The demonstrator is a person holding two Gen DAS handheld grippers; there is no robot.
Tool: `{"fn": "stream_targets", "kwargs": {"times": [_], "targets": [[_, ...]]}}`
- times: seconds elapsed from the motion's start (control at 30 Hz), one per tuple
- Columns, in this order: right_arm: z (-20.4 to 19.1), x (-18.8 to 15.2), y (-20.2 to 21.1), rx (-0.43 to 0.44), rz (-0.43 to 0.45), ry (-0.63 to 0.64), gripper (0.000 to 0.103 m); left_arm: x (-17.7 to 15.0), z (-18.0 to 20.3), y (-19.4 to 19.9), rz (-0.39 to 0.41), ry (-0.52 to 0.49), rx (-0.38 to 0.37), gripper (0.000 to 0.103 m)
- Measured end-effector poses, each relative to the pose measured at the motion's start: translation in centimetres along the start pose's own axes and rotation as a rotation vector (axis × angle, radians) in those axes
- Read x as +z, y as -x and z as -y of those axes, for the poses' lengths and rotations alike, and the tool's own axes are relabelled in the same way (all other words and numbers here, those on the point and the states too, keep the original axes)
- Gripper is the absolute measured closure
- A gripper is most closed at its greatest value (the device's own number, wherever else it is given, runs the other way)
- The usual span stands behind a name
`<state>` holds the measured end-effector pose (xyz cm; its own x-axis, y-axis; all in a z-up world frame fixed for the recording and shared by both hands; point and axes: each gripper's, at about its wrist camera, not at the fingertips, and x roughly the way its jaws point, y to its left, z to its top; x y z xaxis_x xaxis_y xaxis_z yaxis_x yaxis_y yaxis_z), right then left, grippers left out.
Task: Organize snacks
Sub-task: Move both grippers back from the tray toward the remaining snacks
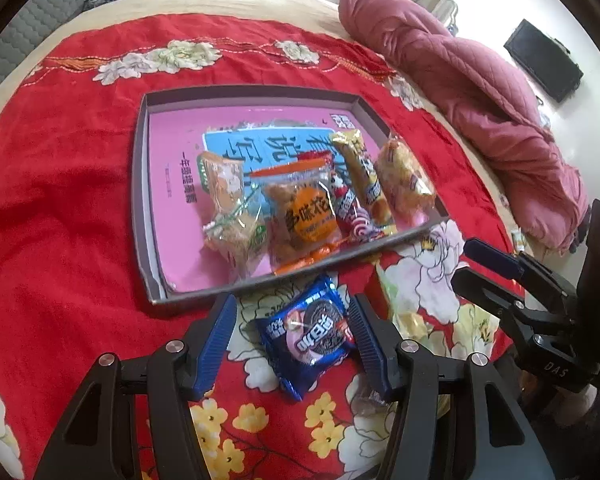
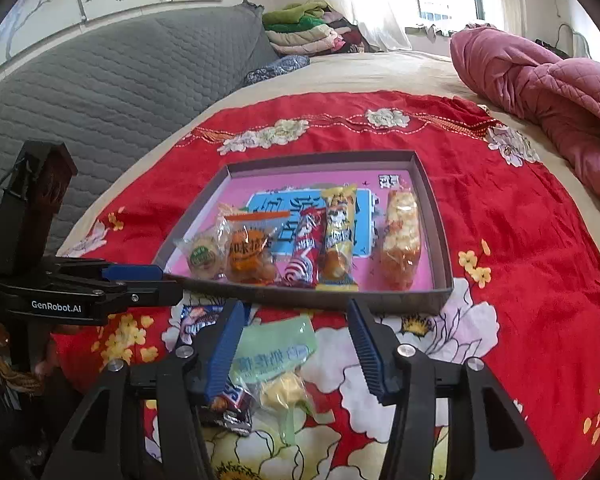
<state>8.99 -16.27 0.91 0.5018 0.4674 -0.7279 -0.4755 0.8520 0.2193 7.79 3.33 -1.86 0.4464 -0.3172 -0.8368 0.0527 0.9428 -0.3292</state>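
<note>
A shallow grey tray [image 1: 139, 184] [image 2: 441, 240] with a pink liner lies on the red floral cloth. Several wrapped snacks lie in a row along its near side. A blue cookie packet [image 1: 306, 334] lies on the cloth just in front of the tray. My left gripper [image 1: 293, 308] is open around it, with a gap at the left pad and the right pad at the packet's edge. My right gripper [image 2: 296, 308] is open over a pale green packet [image 2: 276, 348]. A dark candy bar [image 2: 230, 404] lies under its left finger. Each gripper also shows in the other's view, the right gripper [image 1: 466, 268] and the left gripper [image 2: 164, 282].
The red cloth [image 1: 68, 200] covers a beige bed. A bunched pink quilt [image 1: 480, 92] [image 2: 548, 92] lies past the tray on the right. A grey padded headboard [image 2: 112, 88] rises on the left, with folded clothes [image 2: 304, 28] behind it.
</note>
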Motion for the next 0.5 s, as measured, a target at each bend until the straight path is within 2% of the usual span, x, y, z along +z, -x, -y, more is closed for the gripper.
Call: {"fn": "stream_targets", "kwargs": {"times": [0.13,0.23,0.5], "targets": [[0.0,-0.5,0.0,-0.003,-0.019,0.007,0.049,-0.5,-0.1,-0.3,-0.024,-0.002,-0.016,0.042],[0.1,-1.0,0.1,0.001,-0.033,0.012,0.049,-0.9,-0.3,-0.6,-0.044,0.004,-0.03,0.036],[-0.2,-2.2,-0.6,0.004,-0.096,0.043,0.049,-1.6,-0.5,-1.5,-0.089,0.002,-0.054,0.036]]}}
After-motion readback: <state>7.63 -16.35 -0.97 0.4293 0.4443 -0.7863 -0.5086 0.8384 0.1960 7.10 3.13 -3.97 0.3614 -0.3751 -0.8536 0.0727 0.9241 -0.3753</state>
